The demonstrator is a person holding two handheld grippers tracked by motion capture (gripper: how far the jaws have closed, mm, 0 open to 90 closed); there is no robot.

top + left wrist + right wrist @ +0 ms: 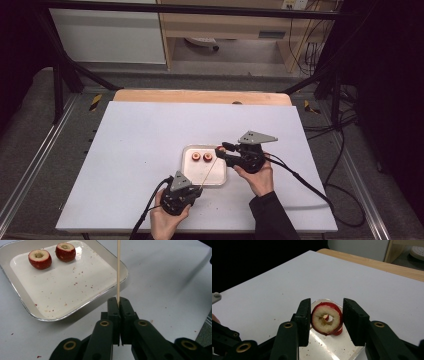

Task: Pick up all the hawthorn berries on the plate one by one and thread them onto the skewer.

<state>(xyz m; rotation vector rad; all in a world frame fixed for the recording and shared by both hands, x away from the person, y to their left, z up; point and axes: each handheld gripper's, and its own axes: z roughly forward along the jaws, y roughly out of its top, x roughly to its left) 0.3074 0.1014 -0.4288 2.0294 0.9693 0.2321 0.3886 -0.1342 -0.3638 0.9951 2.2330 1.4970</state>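
A small metal tray [186, 167] on the white tabletop holds two cored red fruits [195, 157] [206, 157], which in the left gripper view lie at its far end [40, 259] [65, 251]. My left gripper [195, 190] [118, 301] is shut on the lower end of a thin wooden skewer [208, 171] [118, 270] that slants up over the tray. My right gripper [221, 151] [327, 320] is shut on a third cored red fruit [327, 318] just above the tray's right corner [324, 345]. The fruit's hole faces the camera. The skewer's tip is close to this fruit.
The white tabletop [150, 130] has free room all round the tray, with red crumbs near it [37, 356]. A wooden edge [200, 96] runs along the back. Black cables [305, 182] trail from both grippers, and metal frame rails [30, 170] flank the table.
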